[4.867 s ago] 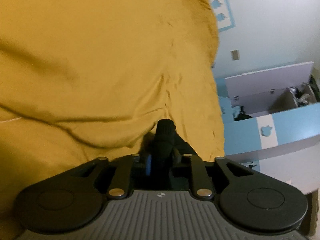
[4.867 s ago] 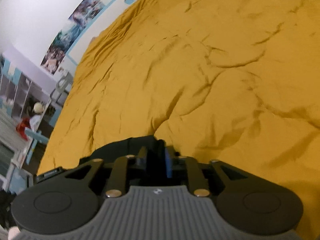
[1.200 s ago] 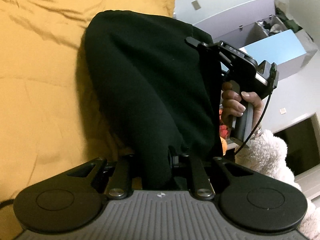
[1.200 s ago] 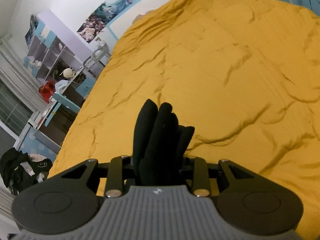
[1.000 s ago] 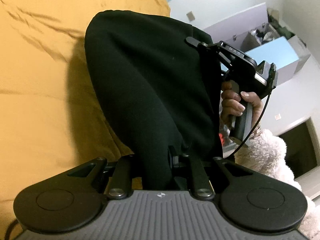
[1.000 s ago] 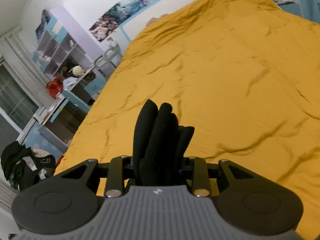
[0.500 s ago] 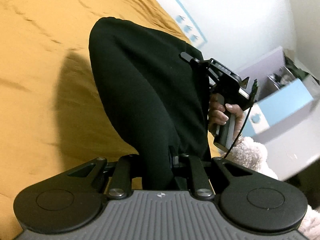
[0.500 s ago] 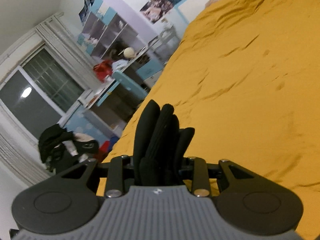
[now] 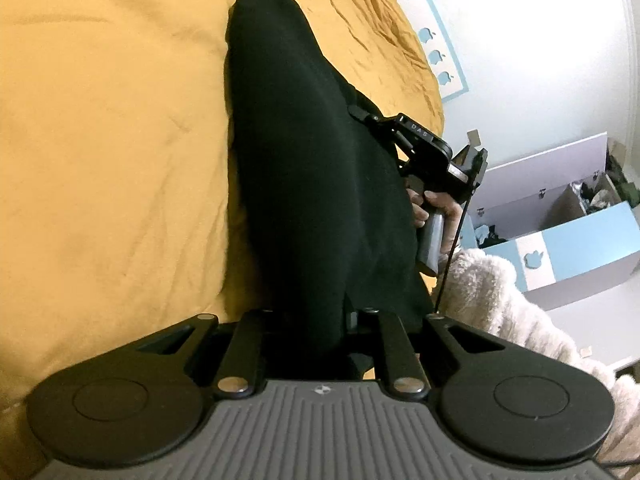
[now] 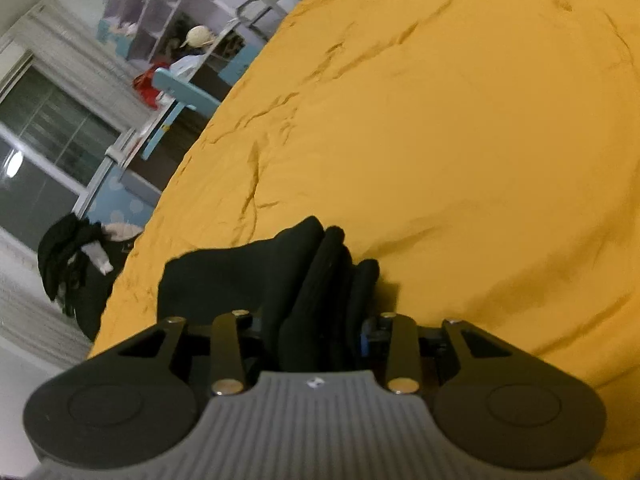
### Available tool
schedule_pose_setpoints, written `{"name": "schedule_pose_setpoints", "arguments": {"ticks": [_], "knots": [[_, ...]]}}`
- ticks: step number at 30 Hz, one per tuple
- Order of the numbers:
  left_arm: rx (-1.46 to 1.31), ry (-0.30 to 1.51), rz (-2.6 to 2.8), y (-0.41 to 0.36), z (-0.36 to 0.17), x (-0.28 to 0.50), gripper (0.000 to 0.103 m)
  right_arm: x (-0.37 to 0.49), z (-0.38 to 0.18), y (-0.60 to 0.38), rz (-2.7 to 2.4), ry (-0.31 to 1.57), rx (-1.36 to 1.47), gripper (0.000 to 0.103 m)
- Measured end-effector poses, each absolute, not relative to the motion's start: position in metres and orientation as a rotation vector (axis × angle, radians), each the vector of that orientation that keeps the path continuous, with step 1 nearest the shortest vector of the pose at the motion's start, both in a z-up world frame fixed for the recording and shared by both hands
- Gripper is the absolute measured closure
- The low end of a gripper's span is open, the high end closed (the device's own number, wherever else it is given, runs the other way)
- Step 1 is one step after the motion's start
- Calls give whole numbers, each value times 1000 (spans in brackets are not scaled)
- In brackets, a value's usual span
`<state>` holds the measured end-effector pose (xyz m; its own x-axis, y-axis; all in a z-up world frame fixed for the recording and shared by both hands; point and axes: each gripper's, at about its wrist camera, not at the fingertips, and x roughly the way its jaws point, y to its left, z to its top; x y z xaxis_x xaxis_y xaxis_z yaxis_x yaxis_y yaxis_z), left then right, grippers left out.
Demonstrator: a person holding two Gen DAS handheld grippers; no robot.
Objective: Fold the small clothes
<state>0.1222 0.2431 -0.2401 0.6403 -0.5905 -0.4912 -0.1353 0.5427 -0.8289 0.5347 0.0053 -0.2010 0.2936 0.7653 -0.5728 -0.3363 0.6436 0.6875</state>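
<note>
A black garment (image 9: 304, 160) stretches across the yellow bed cover (image 9: 100, 140) from my left gripper (image 9: 320, 312) toward the right one. The left gripper is shut on its near end, and the cloth hides the fingertips. In the left wrist view a hand (image 9: 436, 204) in a fluffy pale sleeve (image 9: 500, 300) holds the right gripper (image 9: 424, 148) at the garment's far side. In the right wrist view the bunched black garment (image 10: 248, 280) sits between the jaws of my right gripper (image 10: 320, 320), which are opening. Its folds sag left onto the bed cover (image 10: 440, 140).
A blue and white cabinet (image 9: 560, 248) with an open lid stands beyond the bed's right side. On the other side are a window (image 10: 40, 140), a blue chair (image 10: 180, 92), shelves (image 10: 160, 8) and a heap of dark clothes (image 10: 68, 248).
Both grippers have come down toward the bed with the garment. The cloth now rests along the cover. The bunch in the right gripper has slumped to the left as its jaws widened.
</note>
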Motion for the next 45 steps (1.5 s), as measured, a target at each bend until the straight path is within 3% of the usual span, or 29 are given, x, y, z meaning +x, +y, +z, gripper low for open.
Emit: {"name": "schedule_pose_setpoints", "arguments": {"ticks": [4,6,15,17,23,27,35,37,39,40,41,45], "knots": [[-968,872,-304,236,-224,137,83,535,-200,2,758,1022,475,55],[-982,887,-298,241,-217,146,83,529,-189,-3,705,985,443,43],[-791,775,-163,240,-142,113,81,413,-90,-71,798,732,277,43],[-808,728,-218,232,-134,118,70,374,-78,-73,851,719,209,43],[-808,829,-242,207,-167,148,70,301,-105,-76,874,815,81,44],[-820,872,-219,207,-197,146,75,287,-143,-85,813,893,49,48],[-809,848,-230,205,-193,149,76,270,-128,-120,618,830,289,43],[-812,844,-229,208,-191,139,76,268,-134,-119,561,836,251,49],[-819,844,-231,208,-193,138,76,268,-143,-118,559,872,257,77],[-823,845,-232,208,-194,138,76,268,-147,-116,559,890,255,81],[-828,849,-232,209,-194,138,76,266,-147,-115,538,875,240,93],[-844,872,-236,212,-185,138,75,255,-130,-121,527,824,255,99]]}}
